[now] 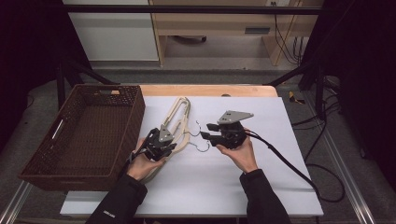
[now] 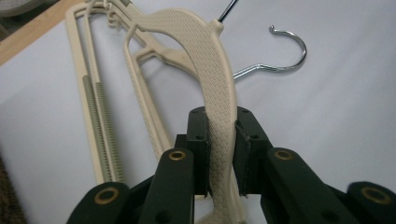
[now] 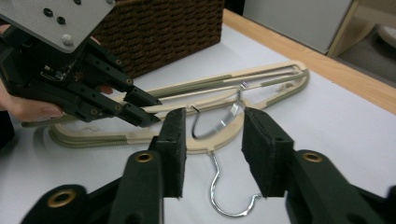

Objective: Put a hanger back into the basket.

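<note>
Black sleeves (image 1: 261, 196) — black tools, brass rivets (image 2: 177, 155), grey plates (image 1: 235, 116).

The bench (image 1: 261, 186) has a white top with a wooden strip along its far edge, and on it sit a brown wicker basket (image 1: 84, 135) at the left and cream hangers (image 1: 180, 112) with metal hooks beside it.

My black left gripper (image 2: 219, 154) pinches a cream hanger (image 2: 212, 70) with crosshatch texture. Silver wire hook (image 2: 285, 53) at two o'clock. Dark brown woven basket (image 1: 81, 135) at nine o'clock; white table sheet (image 1: 261, 140).
</note>
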{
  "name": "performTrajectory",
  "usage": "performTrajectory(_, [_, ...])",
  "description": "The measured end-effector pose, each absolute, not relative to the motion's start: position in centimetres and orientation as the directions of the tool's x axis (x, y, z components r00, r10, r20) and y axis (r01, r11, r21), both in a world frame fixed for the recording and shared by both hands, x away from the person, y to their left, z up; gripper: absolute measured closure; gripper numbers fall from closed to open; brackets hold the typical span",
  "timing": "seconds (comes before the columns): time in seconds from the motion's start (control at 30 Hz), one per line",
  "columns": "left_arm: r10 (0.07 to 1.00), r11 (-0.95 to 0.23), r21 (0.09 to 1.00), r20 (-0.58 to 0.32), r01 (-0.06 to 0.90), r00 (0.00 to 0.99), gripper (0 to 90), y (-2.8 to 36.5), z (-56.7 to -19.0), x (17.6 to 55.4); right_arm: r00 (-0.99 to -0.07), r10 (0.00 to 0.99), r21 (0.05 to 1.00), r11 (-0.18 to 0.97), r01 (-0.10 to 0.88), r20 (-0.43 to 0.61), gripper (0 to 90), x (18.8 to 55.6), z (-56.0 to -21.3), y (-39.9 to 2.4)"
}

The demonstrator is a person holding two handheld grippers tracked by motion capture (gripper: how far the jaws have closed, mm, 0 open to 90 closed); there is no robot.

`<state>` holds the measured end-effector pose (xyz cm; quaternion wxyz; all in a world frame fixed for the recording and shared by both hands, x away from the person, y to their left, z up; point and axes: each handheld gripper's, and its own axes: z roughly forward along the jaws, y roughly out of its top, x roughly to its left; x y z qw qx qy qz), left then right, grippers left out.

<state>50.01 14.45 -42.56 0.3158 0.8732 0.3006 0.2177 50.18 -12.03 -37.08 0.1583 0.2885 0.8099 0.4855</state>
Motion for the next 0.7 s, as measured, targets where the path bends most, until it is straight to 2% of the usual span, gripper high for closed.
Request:
performTrajectory(0.07, [0.672,-0.611,0.692,0.195,0.385,0.715,78.4,14.6,-42.3,49.9,-0.775,0.631,0.882,0.350,0.316,0.027,52.6,50.0,-37.0,-12.5])
performTrajectory(0.1, [0.673,-0.615,0.691,0.210,0.380,0.709,78.7,14.9,-42.0,49.8,-0.762,0.647,0.887,0.330,0.323,0.037,47.0,49.6,-37.0,-13.3])
performTrajectory(0.23, [0.699,-0.605,0.696,0.232,0.386,0.677,79.9,15.4,-41.2,49.6,-0.732,0.680,0.890,0.305,0.340,0.047,38.3,49.0,-37.4,-14.8])
performTrajectory(0.4, [0.730,-0.577,0.715,0.234,0.395,0.642,81.5,16.2,-40.4,49.4,-0.717,0.695,0.883,0.297,0.363,0.061,32.7,48.4,-38.4,-16.4])
performTrajectory(0.7, [0.792,-0.518,0.745,0.232,0.420,0.565,84.7,17.1,-39.5,49.4,-0.671,0.734,0.894,0.225,0.387,0.106,15.9,46.7,-40.0,-19.7])
